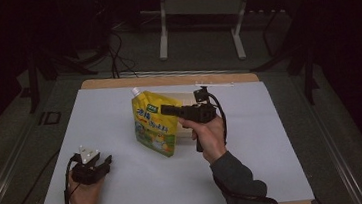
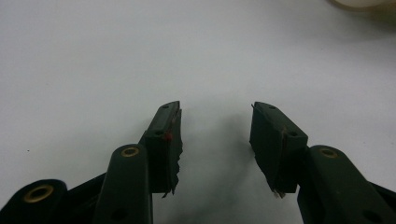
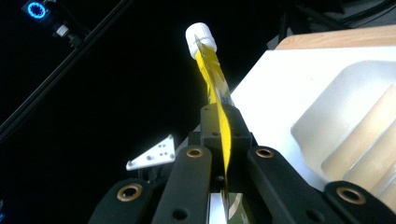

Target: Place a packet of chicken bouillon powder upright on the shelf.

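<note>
One fixed overhead camera, two cameras riding on the grippers.

The high view looks forward and down from afar on the whole white surface. The left gripper view sits close and low, aimed across bare surface. The right gripper view is tilted, close on the yellow pouch at frame centre; the high view shares that pouch, at its middle.

I see the pouch upright mid-table, a tray behind it, right gripper at its right edge, left gripper near-left.
</note>
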Demonstrator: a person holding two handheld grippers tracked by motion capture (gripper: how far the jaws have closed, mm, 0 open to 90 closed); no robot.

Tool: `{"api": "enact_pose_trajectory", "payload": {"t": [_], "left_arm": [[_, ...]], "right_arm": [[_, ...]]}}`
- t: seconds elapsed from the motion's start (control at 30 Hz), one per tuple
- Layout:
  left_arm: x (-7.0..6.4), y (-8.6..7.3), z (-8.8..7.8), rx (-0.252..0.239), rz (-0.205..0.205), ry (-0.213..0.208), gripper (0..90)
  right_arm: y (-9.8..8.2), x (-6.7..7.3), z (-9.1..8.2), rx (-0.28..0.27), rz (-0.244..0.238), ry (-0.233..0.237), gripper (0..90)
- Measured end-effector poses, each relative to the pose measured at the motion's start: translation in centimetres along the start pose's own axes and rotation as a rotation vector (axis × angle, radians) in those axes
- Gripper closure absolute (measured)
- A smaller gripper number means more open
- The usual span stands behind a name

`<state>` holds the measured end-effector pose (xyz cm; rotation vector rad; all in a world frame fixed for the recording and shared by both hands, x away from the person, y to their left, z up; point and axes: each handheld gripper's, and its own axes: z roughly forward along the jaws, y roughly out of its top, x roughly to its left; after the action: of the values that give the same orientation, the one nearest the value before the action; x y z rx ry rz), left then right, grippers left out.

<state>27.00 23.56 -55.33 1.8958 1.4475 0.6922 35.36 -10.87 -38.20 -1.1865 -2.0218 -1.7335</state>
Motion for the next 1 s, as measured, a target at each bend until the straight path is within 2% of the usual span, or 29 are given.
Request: {"api": "enact_pose_trajectory", "payload": {"t": [0.13, 0.53, 0.77, 1.0], "left_arm": [[0.0, 0.0, 0.0, 0.0, 0.002, 0.0, 53.3], [0.0, 0.0, 0.0, -0.001, 0.005, 0.0, 53.3], [0.0, 0.0, 0.0, -0.002, 0.005, -0.001, 53.3], [0.0, 0.0, 0.0, -0.005, 0.005, 0.001, 53.1]], "right_arm": [[0.3, -0.1, 0.1, -0.031, -0.003, -0.032, 90.0], [1.1, -1.2, -0.2, -0.144, 0.039, -0.101, 90.0], [1.6, -2.0, 0.1, -0.208, 0.087, -0.124, 90.0], [1.9, -2.3, 0.7, -0.246, 0.101, -0.144, 90.0]]}}
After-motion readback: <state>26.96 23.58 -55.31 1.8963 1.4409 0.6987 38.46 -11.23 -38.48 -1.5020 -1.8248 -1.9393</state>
